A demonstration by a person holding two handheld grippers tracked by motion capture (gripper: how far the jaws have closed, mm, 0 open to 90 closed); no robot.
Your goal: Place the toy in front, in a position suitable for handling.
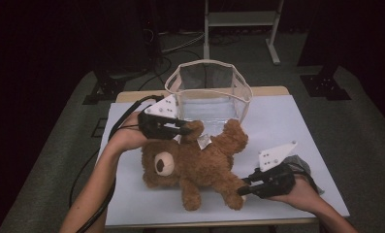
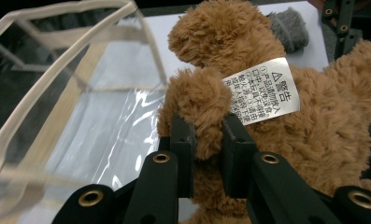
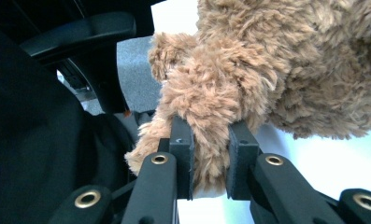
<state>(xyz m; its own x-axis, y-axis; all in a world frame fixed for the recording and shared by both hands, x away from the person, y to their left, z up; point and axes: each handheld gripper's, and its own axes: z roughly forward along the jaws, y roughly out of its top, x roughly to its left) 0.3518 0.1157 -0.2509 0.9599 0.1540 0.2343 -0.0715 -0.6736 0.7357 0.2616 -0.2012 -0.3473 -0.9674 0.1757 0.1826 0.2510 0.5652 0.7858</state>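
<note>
A brown plush teddy bear (image 1: 200, 162) lies across the middle of the pale blue table top, its face turned toward the front. My left gripper (image 1: 186, 130) is shut on one of the bear's limbs (image 2: 203, 116), beside a white care label (image 2: 262, 91). My right gripper (image 1: 242, 191) is shut on another furry limb (image 3: 206, 116) at the bear's front right. In both gripper views the fur is squeezed between the two black jaws. A clear plastic bag with cream edging (image 1: 209, 92) stands open just behind the bear.
The bag's clear wall (image 2: 80, 107) is close on the left of my left gripper. A grey fuzzy item (image 1: 296, 162) lies on the table by the right hand. The table (image 1: 301, 126) ends near the bag; a white metal frame (image 1: 241, 19) stands on the floor beyond.
</note>
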